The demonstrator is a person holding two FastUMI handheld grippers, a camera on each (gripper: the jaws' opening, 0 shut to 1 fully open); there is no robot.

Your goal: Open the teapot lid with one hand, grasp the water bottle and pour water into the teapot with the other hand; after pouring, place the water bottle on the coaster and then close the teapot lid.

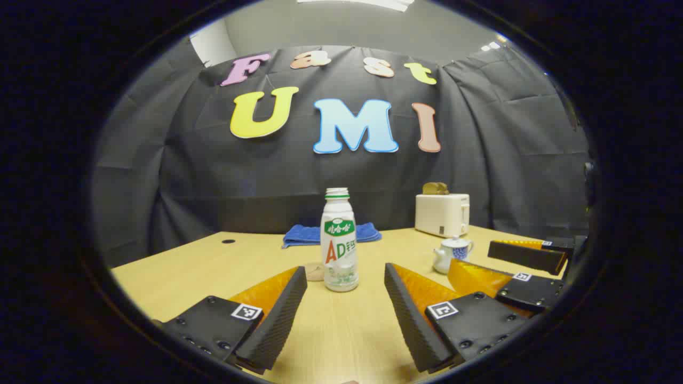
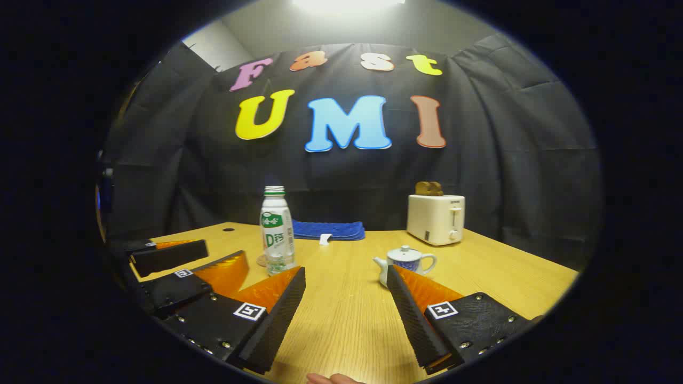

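Left gripper sits at the bottom of the left gripper view, jaws spread wide, holding nothing. Water bottle stands upright, cap off, dead centre just past the fingertips, lined up with the gap. Coaster peeks out just left of the bottle base, touching or nearly so.

Right gripper at the bottom of the right gripper view, also released and empty. Teapot sits centre-right just beyond its right finger, lid still on, spout pointing frame-left. Bottle shows left of centre there, with the left gripper at lower left.

Step in hand looks like the approach: nothing grasped, lid closed. Judgement: right gripper should swing a little toward the teapot and come down over the small lid knob, pinching it squarely; the knob is tiny and probably slick. Left should push straight forward and close on the bottle's mid-body, kept upright since it is open.

Farther back: blue towel centre, white toaster upper right on the wooden table.
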